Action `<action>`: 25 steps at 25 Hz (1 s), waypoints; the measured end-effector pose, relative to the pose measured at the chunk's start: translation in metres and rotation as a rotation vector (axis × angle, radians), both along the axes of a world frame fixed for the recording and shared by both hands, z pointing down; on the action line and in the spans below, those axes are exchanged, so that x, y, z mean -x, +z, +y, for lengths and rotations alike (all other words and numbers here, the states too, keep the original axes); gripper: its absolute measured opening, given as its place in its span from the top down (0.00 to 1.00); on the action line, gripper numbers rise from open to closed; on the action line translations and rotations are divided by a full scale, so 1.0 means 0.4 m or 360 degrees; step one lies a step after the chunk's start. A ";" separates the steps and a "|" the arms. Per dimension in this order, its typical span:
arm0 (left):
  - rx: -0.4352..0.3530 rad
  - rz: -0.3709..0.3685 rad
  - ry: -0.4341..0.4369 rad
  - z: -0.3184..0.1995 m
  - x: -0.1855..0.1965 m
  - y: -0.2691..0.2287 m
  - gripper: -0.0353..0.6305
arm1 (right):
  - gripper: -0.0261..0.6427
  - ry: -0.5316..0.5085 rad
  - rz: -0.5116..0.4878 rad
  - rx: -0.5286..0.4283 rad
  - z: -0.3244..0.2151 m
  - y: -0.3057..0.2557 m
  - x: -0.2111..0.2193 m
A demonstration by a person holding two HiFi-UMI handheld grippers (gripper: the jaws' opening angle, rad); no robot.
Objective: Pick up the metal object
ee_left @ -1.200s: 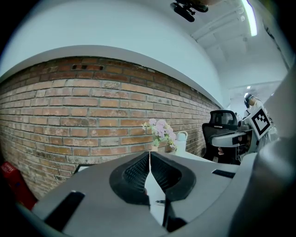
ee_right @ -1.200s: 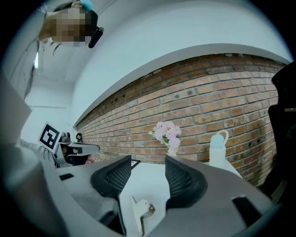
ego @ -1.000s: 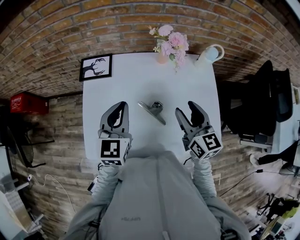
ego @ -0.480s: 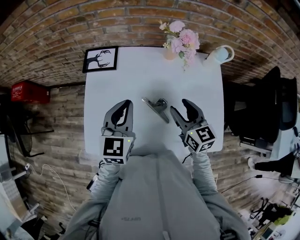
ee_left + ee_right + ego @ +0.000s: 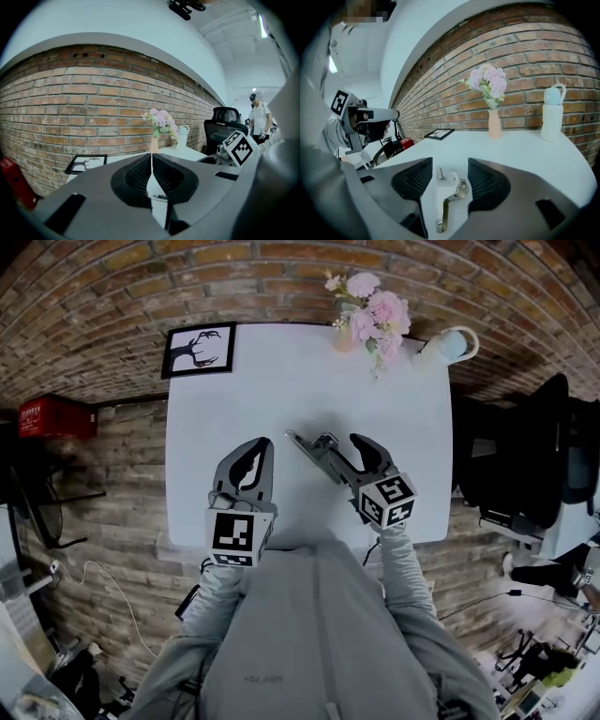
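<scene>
The metal object (image 5: pixel 312 448), a silvery lever-like piece with a long flat handle, lies on the white table (image 5: pixel 281 381) near its middle. In the right gripper view the same metal object (image 5: pixel 448 185) sits on the tabletop between the two black pads. My right gripper (image 5: pixel 344 455) (image 5: pixel 450 172) is open, with a jaw on either side of it and no clear contact. To the left, my left gripper (image 5: pixel 255 454) (image 5: pixel 151 161) hovers over the front of the table. It is shut with its pads pressed together and holds nothing.
At the table's far edge stand a framed deer picture (image 5: pixel 199 348), a vase of pink flowers (image 5: pixel 367 315) and a white jug (image 5: pixel 444 345). A red crate (image 5: pixel 47 418) sits on the floor at left, and a black office chair (image 5: pixel 530 456) at right.
My right gripper has moved left and forward, from beside the metal object to astride it. The left gripper has stayed about where it was, still shut.
</scene>
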State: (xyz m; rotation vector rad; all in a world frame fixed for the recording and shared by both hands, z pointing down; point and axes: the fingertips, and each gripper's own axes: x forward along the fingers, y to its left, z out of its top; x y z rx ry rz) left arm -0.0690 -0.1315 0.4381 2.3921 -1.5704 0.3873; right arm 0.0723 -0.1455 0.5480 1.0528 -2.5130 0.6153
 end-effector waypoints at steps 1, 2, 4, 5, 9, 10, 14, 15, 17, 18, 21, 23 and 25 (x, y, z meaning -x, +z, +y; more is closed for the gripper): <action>0.0006 0.0002 0.0006 -0.002 -0.003 0.004 0.90 | 0.63 -0.0005 0.0004 0.0022 -0.003 0.014 0.003; 0.0013 0.0001 0.0011 -0.003 -0.006 0.008 0.90 | 0.63 -0.0012 0.0008 0.0041 -0.005 0.026 0.007; 0.0030 0.0003 0.0015 -0.005 -0.010 0.018 0.90 | 0.63 -0.0034 0.0017 0.0077 -0.008 0.048 0.014; 0.0038 0.0006 0.0015 -0.005 -0.010 0.022 0.90 | 0.63 -0.0046 0.0024 0.0095 -0.010 0.059 0.018; 0.0061 0.0010 0.0017 -0.007 -0.011 0.036 0.90 | 0.63 -0.0098 0.0055 0.0168 -0.009 0.095 0.031; 0.0066 0.0011 0.0017 -0.008 -0.011 0.039 0.90 | 0.63 -0.0113 0.0060 0.0189 -0.007 0.104 0.035; 0.0083 0.0008 0.0023 -0.010 -0.011 0.051 0.90 | 0.64 -0.0150 0.0068 0.0250 -0.001 0.133 0.046; 0.0087 0.0007 0.0024 -0.010 -0.011 0.054 0.90 | 0.64 -0.0149 0.0063 0.0263 -0.002 0.138 0.048; 0.0094 0.0009 0.0024 -0.010 -0.009 0.059 0.90 | 0.66 -0.0148 0.0050 0.0285 -0.005 0.145 0.052; 0.0097 0.0011 0.0025 -0.009 -0.009 0.061 0.90 | 0.67 -0.0149 0.0042 0.0294 -0.006 0.147 0.054; 0.0102 0.0023 0.0027 -0.007 -0.009 0.063 0.90 | 0.68 -0.0144 0.0017 0.0318 -0.009 0.151 0.059; 0.0102 0.0028 0.0027 -0.006 -0.008 0.062 0.90 | 0.70 -0.0131 0.0003 0.0333 -0.011 0.154 0.060; 0.0103 0.0027 0.0026 -0.005 -0.007 0.062 0.90 | 0.71 -0.0121 -0.0007 0.0345 -0.012 0.157 0.061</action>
